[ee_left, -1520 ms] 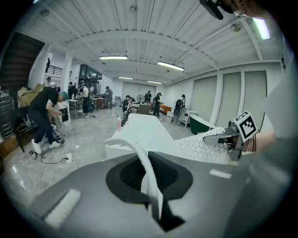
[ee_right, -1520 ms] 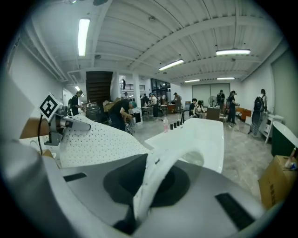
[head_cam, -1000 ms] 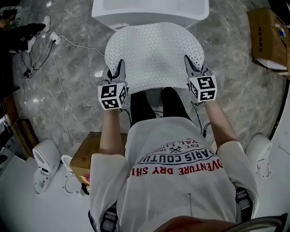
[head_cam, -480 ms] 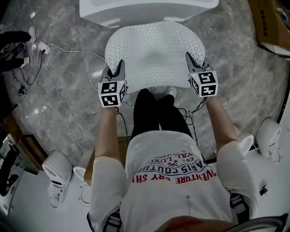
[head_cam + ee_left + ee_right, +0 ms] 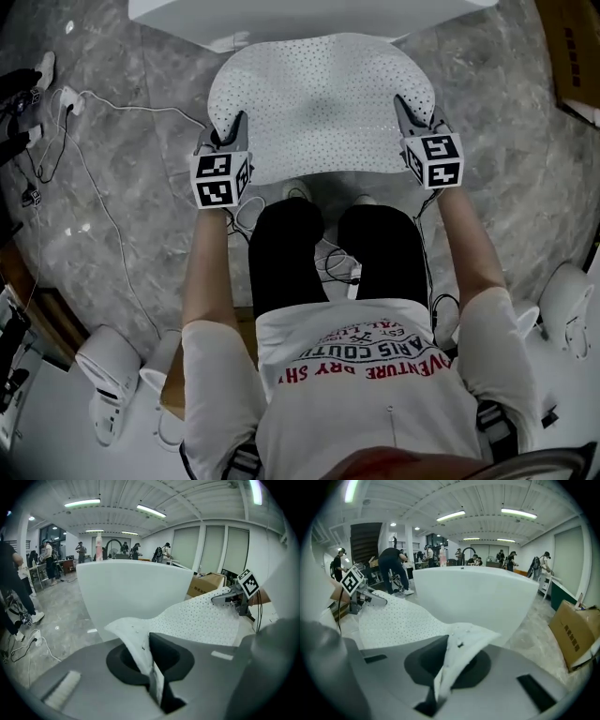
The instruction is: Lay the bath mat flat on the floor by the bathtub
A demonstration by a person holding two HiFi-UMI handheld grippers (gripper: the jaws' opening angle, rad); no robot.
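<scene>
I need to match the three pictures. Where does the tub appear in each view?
Head view: tub at the top edge, centre, just beyond the mat.
Left gripper view: tub in the middle, slightly left, behind the mat.
Right gripper view: tub across the middle, behind the mat.
Shared landmark: the dotted mat, in front of the tub everywhere.

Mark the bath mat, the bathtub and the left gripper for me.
bath mat (image 5: 319, 103), head view, middle of its dotted top
bathtub (image 5: 309, 14), head view, white near wall
left gripper (image 5: 238, 127), head view, between its fingertips
</scene>
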